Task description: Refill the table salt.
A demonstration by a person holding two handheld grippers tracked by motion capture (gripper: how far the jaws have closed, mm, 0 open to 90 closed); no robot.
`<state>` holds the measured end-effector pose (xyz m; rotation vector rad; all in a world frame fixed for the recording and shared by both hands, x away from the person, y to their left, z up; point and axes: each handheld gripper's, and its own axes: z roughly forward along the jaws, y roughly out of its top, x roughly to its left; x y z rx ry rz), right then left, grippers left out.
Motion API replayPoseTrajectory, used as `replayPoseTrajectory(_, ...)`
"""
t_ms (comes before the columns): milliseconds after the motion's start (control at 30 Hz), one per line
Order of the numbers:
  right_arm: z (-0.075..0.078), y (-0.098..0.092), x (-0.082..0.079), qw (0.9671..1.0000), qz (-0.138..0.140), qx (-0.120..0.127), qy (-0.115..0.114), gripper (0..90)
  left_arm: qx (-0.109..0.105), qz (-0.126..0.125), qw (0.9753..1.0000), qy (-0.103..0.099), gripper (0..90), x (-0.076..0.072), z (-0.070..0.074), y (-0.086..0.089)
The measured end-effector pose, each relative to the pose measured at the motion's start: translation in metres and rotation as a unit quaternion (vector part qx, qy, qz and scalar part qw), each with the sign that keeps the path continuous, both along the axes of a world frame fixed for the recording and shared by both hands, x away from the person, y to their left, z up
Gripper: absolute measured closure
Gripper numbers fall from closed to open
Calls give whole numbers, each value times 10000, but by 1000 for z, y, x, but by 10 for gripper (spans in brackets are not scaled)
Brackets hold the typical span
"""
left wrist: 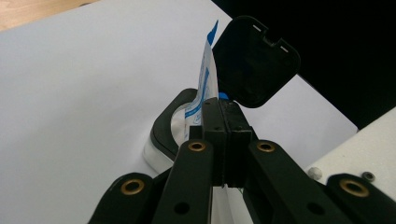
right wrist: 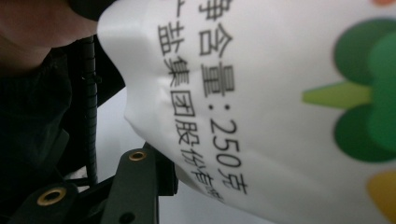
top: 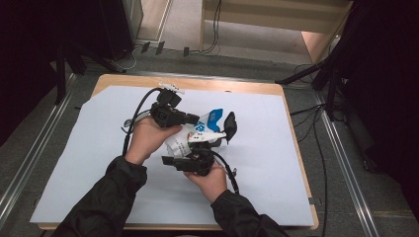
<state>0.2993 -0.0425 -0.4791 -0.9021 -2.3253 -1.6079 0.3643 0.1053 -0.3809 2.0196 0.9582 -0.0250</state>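
A white and blue printed bag (top: 210,121) is held up over the middle of the table between both grippers. My left gripper (top: 194,119) is shut on the bag's (left wrist: 204,88) upper edge. My right gripper (top: 177,156) grips the lower white part from below. In the right gripper view the bag (right wrist: 280,93), with black print and green shapes, covers the jaw tips, and one black finger (right wrist: 140,186) shows at its lower left. Just beyond the bag stands a small container (left wrist: 163,128) with a black rim, its black flip lid (left wrist: 254,60) standing open (top: 230,126).
A white sheet (top: 267,163) covers most of the wooden table (top: 247,88). Both hands and dark sleeves (top: 106,197) reach in from the near edge. Cables (top: 136,111) trail from the grippers. Dark stands and floor cables surround the table.
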Motion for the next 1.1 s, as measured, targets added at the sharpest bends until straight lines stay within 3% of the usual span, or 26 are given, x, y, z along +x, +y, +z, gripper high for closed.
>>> replayPoseTrajectory(433,1,0,-1,9995,44,-182,-250,642,-20,-14,10000,47,900,1,0,0)
replayPoseTrajectory(1100,2,-2,0,9998,66,174,53,665,-72,41,10000,-47,900,1,2,1)
